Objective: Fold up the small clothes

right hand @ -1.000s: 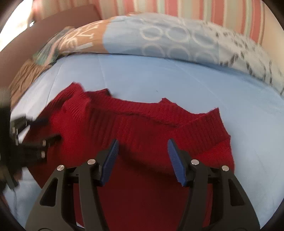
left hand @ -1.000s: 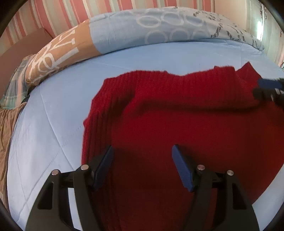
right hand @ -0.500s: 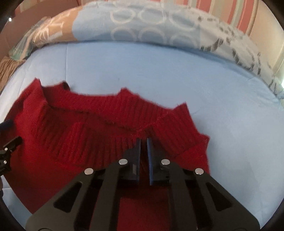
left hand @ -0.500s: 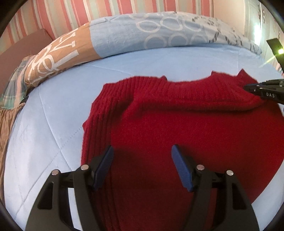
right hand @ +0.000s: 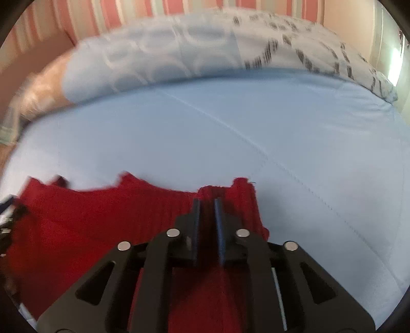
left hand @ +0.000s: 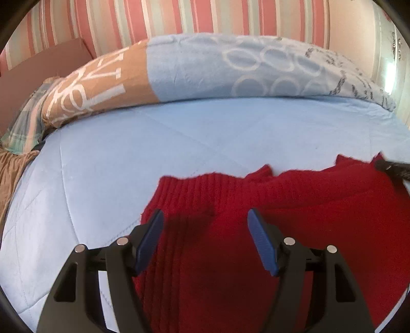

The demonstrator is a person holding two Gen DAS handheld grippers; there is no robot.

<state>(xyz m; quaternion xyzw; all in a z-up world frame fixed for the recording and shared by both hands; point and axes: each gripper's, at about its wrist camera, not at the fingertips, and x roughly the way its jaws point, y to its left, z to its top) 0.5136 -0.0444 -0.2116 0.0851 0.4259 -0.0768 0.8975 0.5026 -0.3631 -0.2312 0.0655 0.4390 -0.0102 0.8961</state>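
A red knitted sweater (left hand: 294, 230) lies on the light blue bed sheet (left hand: 128, 158). My left gripper (left hand: 205, 230) is open and empty, its blue pads (left hand: 151, 238) hovering over the sweater's left ribbed edge. My right gripper (right hand: 207, 217) is shut on the sweater's ribbed edge (right hand: 223, 190) near its right corner. The sweater (right hand: 89, 225) spreads left of it in the right wrist view. The right gripper's tip (left hand: 392, 167) shows at the right edge of the left wrist view. The left gripper shows blurred at the left edge of the right wrist view (right hand: 10, 215).
A long patterned pillow, blue and tan (left hand: 205, 69), lies across the far side of the bed, also in the right wrist view (right hand: 205, 46). A striped wall (left hand: 179, 18) rises behind it. A brown blanket (left hand: 10, 169) lies at the far left.
My right gripper shut on the sweater's ribbed edge and has pulled it toward me. The sweater's top edge now lies lower in both views. My left gripper stayed open.
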